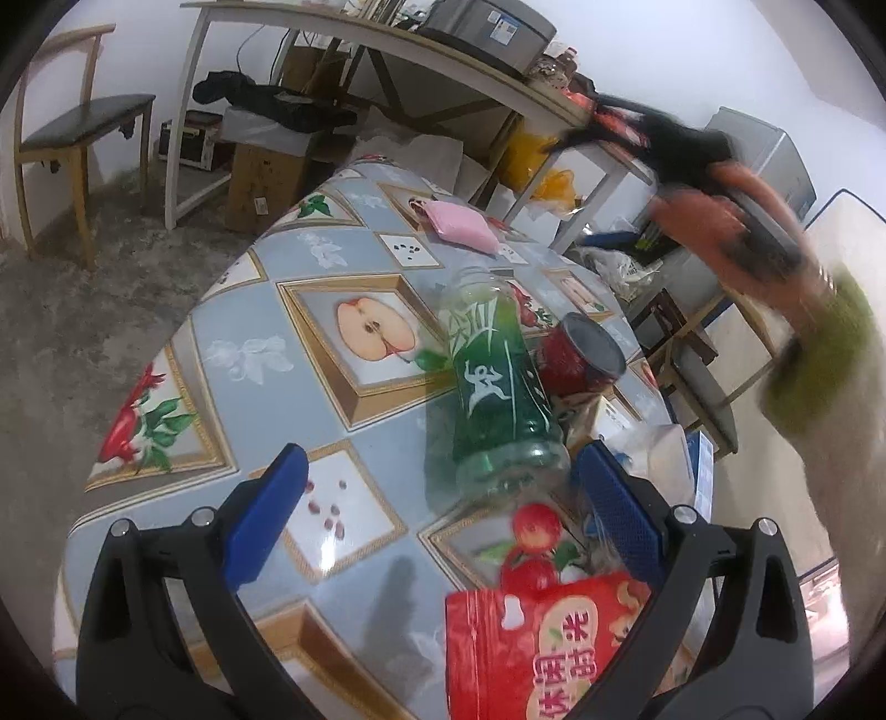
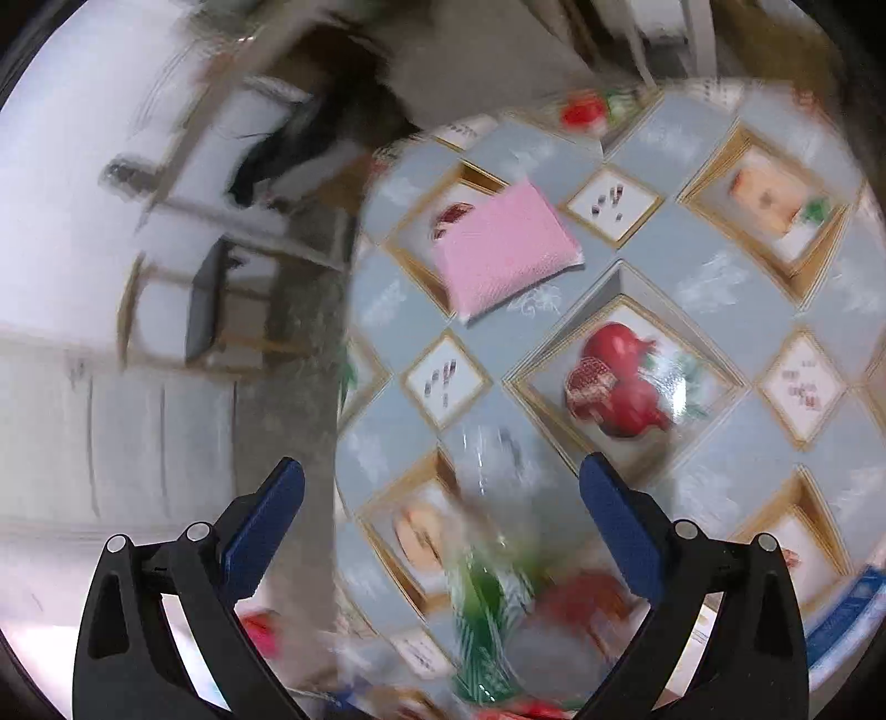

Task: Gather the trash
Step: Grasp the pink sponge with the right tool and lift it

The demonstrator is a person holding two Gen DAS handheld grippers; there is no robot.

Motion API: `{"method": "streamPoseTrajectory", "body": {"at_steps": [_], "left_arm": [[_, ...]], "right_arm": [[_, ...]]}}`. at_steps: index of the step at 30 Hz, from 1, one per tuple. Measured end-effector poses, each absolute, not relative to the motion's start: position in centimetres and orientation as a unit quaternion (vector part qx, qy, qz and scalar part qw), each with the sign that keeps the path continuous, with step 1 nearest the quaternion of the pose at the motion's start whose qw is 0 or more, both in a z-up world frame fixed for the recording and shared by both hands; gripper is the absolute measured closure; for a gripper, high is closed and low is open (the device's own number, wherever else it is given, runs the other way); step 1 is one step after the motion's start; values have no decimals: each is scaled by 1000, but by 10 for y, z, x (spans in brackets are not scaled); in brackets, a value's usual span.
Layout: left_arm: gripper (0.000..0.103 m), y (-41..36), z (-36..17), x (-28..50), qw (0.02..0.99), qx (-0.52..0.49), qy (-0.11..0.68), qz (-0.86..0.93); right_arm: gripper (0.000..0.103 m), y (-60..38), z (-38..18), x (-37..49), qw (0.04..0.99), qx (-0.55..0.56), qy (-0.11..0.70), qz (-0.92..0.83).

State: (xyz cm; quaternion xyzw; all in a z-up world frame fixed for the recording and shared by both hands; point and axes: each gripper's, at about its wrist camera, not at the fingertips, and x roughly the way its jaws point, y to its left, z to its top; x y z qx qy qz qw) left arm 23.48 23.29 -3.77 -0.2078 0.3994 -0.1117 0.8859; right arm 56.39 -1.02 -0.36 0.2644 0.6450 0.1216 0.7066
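Green-labelled bottle [image 1: 493,382], white lettering unreadable

a cluttered home room. behind the fruit-print tablecloth [image 1: 266,354] stand a wooden chair [image 1: 72,127], a trestle desk [image 1: 354,50] and cardboard boxes [image 1: 266,183].

A fruit-patterned tablecloth [image 1: 266,343] is covering the round table. A wooden chair [image 1: 66,133] is standing by the wall, and cardboard boxes [image 1: 266,177] are sitting under a long desk [image 1: 387,50].
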Motion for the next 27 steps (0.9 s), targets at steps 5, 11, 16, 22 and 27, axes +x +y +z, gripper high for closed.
{"method": "streamPoseTrajectory", "body": {"at_steps": [5, 11, 16, 22, 27], "left_arm": [[8, 237, -46, 245, 885, -206, 404, -108], [8, 247, -55, 250, 882, -213, 408, -104], [8, 253, -57, 249, 880, -218, 408, -108], [8, 252, -62, 247, 877, -218, 413, -111], [8, 248, -62, 244, 877, -212, 415, -119]], "right_arm": [[6, 8, -49, 643, 684, 280, 673, 18], [6, 15, -84, 688, 661, 288, 687, -95], [6, 27, -91, 702, 669, 269, 682, -124], [6, 35, -96, 712, 682, 241, 672, -159], [6, 39, -110, 716, 683, 217, 683, -144]]}}
